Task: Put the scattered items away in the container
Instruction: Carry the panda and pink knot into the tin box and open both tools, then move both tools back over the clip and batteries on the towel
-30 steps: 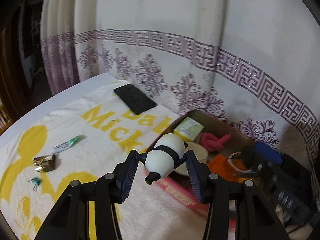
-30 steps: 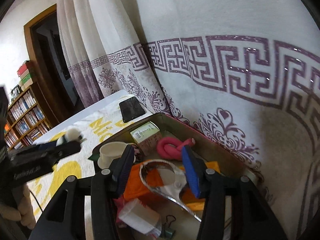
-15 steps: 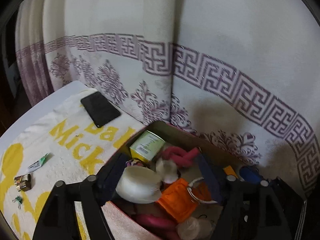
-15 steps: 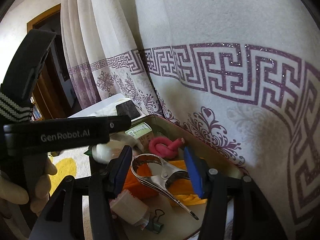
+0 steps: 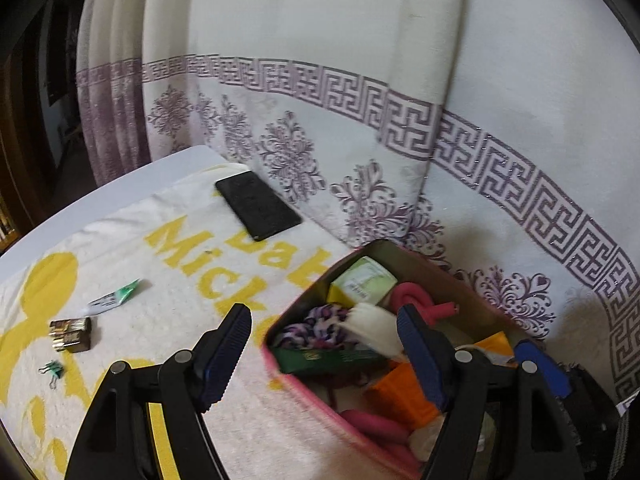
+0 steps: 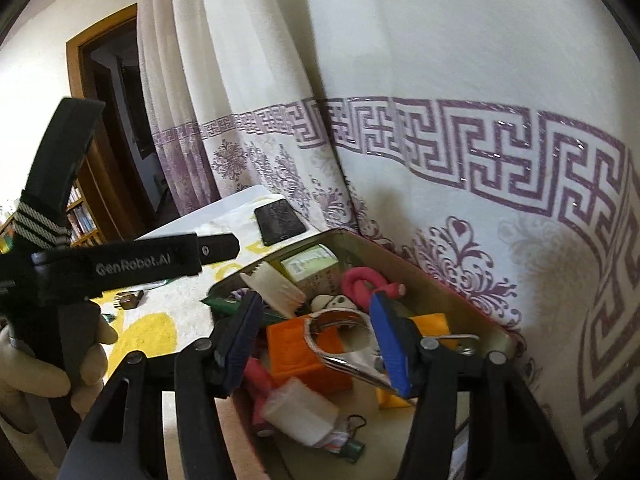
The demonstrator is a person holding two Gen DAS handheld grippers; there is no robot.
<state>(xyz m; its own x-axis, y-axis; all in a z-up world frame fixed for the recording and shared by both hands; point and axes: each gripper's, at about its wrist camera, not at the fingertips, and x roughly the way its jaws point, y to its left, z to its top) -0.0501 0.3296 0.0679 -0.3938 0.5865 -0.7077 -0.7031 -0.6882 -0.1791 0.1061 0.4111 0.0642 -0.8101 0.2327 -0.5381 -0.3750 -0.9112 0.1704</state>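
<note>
Pink-rimmed tin crammed; left gripper wide, empty; right gripper parted around metal clamp.

We only get part of the box in the left wrist view: its near corner runs off the bottom edge behind the left gripper. The stuff inside is smeared by blur there, so the white thing by the pink roll is anyone's guess. The label on the green carton is too small to read. In the right wrist view the metal clip is partly hidden behind the right gripper, and we can't tell if the pads touch it. The gloved hand is cut off at the left edge.
</note>
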